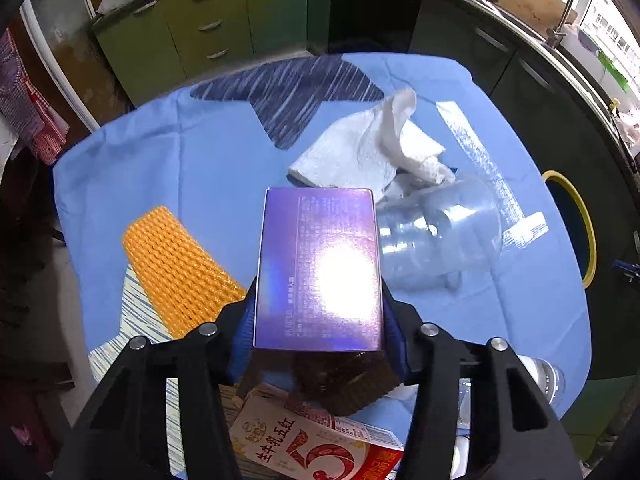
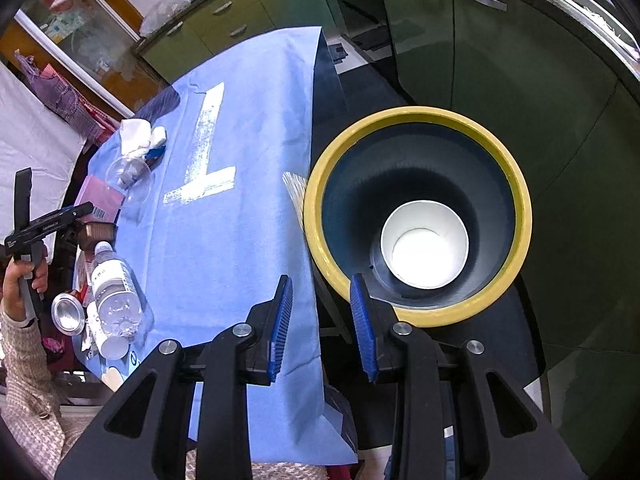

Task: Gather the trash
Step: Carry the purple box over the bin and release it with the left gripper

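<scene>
The left gripper has its jaws closed on a shiny purple box. The box is flat and smooth, with square corners and tiny print on it, and a bright light spot shines on its face. Its long side runs straight ahead, away from the gripper, and it is held up above the surface, which has a soft blue cloth over it. On the cloth lie a crumpled white paper towel, a clear round plastic cup tipped on its side just beside the box, and a bumpy orange foam net to the left. Under the box sit a dark ridged cupcake liner and a red and white milk carton. The right gripper holds nothing; its jaws stand apart, with ridged blue pads. It hangs over the edge of the cloth, next to a round bin with a yellow rim and dark inside. A white paper cup stands upright at the bottom of the bin, its mouth facing up. A clear plastic bottle lies on its side far to the left on the cloth.
</scene>
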